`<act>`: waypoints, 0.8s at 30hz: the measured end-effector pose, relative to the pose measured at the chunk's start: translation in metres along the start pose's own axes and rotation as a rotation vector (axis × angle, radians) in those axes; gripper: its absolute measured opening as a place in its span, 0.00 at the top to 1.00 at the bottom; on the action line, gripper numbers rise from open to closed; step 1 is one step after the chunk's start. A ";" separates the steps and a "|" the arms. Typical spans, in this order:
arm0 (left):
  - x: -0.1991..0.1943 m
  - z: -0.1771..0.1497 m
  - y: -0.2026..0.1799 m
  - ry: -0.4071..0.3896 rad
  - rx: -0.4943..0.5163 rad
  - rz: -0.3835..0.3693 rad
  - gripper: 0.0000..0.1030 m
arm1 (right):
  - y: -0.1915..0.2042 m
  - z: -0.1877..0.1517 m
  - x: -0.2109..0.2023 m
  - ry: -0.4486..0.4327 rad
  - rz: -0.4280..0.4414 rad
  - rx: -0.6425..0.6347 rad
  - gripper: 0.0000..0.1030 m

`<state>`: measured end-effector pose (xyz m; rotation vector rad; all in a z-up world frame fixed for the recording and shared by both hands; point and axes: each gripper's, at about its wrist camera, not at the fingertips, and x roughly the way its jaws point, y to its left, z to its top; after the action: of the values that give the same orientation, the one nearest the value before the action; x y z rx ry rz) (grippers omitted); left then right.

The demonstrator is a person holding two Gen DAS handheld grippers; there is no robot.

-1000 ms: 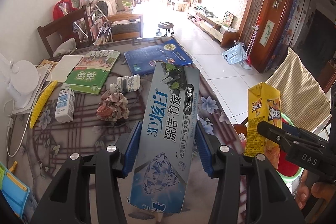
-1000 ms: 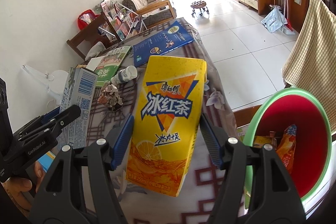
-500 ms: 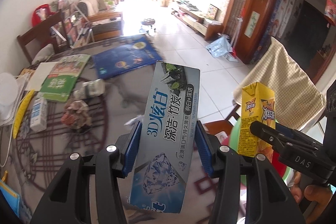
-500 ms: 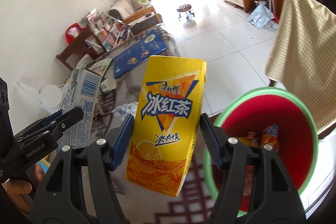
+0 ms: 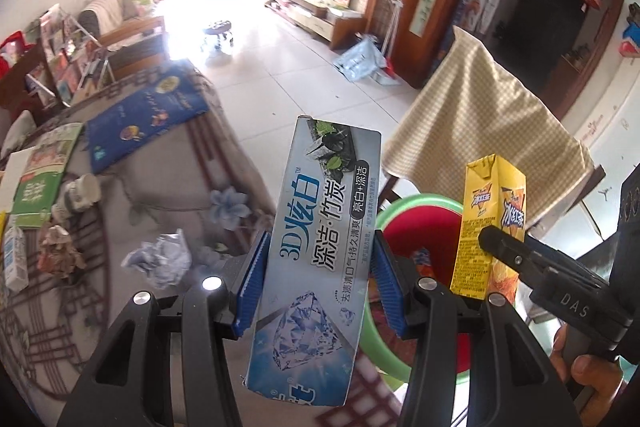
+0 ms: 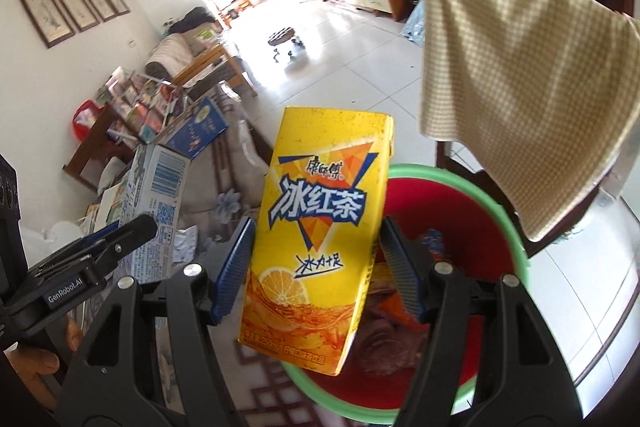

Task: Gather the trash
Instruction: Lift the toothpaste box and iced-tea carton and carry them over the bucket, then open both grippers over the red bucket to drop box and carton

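Observation:
My left gripper (image 5: pixel 316 283) is shut on a long grey-blue toothpaste box (image 5: pixel 320 251), held upright above the table edge. My right gripper (image 6: pixel 316 271) is shut on a yellow iced-tea carton (image 6: pixel 320 239), held over the near rim of a red bin with a green rim (image 6: pixel 516 231). The bin (image 5: pixel 412 211) holds wrappers and stands beside the table, just right of the toothpaste box. The carton (image 5: pixel 492 227) shows right of the box in the left wrist view. The box (image 6: pixel 156 195) shows left of the carton in the right wrist view.
On the patterned tablecloth (image 5: pixel 168 179) lie crumpled silver foil (image 5: pixel 160 259), a brown crumpled wad (image 5: pixel 58 251), a small white cup (image 5: pixel 78 191), a milk carton (image 5: pixel 14 255) and books (image 5: pixel 144 119). A chair draped in checked cloth (image 5: pixel 484 127) stands behind the bin.
Both grippers have swung right, away from the table's middle toward the bin. The iced-tea carton now hangs over the bin's rim; the toothpaste box is beside it.

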<state>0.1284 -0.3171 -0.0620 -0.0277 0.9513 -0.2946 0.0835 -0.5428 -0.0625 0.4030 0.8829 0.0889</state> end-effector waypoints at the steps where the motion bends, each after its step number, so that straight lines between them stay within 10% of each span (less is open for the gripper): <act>1: 0.003 0.000 -0.004 0.007 0.007 -0.009 0.54 | -0.007 -0.001 -0.003 -0.003 -0.011 0.008 0.39; 22: 0.047 -0.005 -0.078 0.113 0.125 -0.179 0.53 | -0.064 -0.018 -0.025 -0.013 -0.159 0.122 0.39; 24: 0.050 -0.006 -0.078 0.129 0.124 -0.183 0.36 | -0.063 -0.019 -0.024 -0.005 -0.170 0.123 0.34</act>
<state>0.1317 -0.4046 -0.0934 0.0188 1.0590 -0.5291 0.0486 -0.6008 -0.0797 0.4408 0.9168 -0.1233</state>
